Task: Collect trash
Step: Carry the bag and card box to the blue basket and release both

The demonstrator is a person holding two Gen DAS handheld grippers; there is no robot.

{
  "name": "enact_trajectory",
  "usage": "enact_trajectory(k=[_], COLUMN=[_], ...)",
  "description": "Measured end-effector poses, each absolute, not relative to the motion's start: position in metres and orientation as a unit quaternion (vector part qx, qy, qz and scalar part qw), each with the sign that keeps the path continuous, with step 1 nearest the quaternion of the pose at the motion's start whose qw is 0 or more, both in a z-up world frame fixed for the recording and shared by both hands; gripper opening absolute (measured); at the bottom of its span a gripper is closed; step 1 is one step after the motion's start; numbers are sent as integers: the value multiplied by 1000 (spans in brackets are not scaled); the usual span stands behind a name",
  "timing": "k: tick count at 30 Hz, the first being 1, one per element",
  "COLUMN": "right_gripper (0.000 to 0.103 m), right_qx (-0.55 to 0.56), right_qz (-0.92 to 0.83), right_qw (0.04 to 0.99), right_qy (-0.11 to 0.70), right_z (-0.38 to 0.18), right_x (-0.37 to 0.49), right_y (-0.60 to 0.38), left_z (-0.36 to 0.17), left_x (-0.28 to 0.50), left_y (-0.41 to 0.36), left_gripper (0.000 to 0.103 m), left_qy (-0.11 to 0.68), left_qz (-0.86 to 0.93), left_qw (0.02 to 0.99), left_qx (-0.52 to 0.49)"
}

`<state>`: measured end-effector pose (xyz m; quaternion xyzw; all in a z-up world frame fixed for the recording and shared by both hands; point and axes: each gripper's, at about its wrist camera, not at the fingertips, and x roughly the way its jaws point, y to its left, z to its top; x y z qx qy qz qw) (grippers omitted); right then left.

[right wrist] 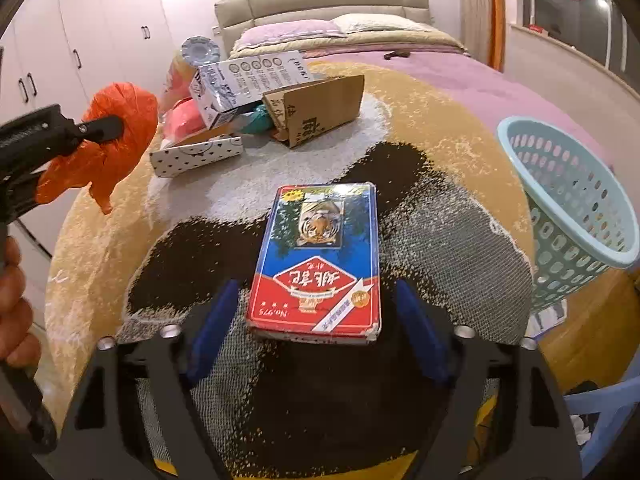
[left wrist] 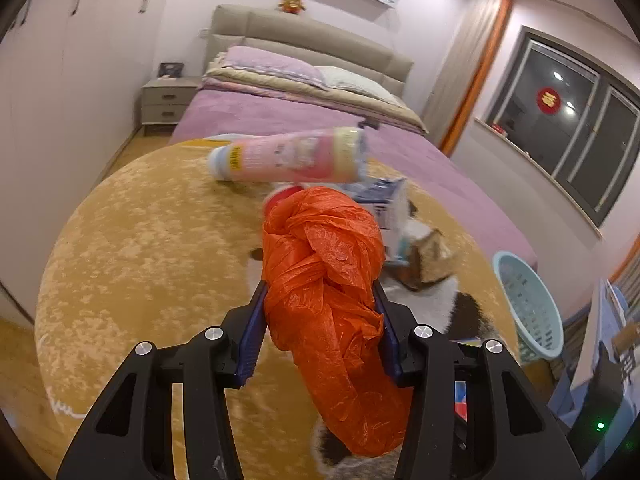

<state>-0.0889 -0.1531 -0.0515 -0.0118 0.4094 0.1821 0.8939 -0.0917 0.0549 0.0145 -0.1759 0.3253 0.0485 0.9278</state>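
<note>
- Left wrist view: the left gripper (left wrist: 320, 316) has its jaws pinching a knotted orange plastic bag (left wrist: 324, 280), lifted clear of the round yellow rug (left wrist: 140, 240).
- Right wrist view: the right gripper (right wrist: 316, 320) hangs with jaws spread, nothing between the pads.
- A flat red-and-blue card box with a tiger picture (right wrist: 316, 260) lies on the rug, its near end between the blue fingers (right wrist: 208, 328) and apart from both.
- Best bet: lower, centre over the box's narrow width, then close squarely so it doesn't slide.
- The pale blue perforated plastic basket (right wrist: 576, 200) waits at the right, near the rug's edge.
</note>
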Motion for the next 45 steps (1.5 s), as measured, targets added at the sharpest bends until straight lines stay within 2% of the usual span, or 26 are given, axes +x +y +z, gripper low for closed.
enact_trajectory(k=[1,13,22,25,31,34,36,37,39,45], right_gripper=[58,57,57,57,57,59,60,63,66,66], right_qx=[-14,37,60,76,123,132,136,134,137,149], right_qz=[181,141,51,26,-22,-37,-44,-44,-48,-39], right_qw=[894,925,956,953,929,923,920,919,916,914], right_qy=[410,351,282,292,347,361,365,369,374,374], right_z=[-51,-4,60,60,25,14,11,9,6,5], right_x=[-88,-52,-14,3,41,50,55,59,65,59], right_y=[-155,-230,-319,-348,-407,-426,-433,-437,-440,-443], left_z=[16,37,80,75,30,16,17,17,19,33], left_x=[-91,-55,19,44,102,113,112,111,109,87], left_y=[49,-14,-120,-157,-226,-246,-255,-259,-261,-242], left_gripper=[46,46,47,47,47,51,66,77,78,78], left_qy=[326,317,302,319,389,390,373,365,355,326], left_qz=[45,-63,-182,-220,-258,-250,-239,-236,-240,-218], left_qw=[929,935,929,916,878,882,895,899,902,918], left_qx=[-169,-145,-109,-105,-105,-86,-62,-53,-51,-59])
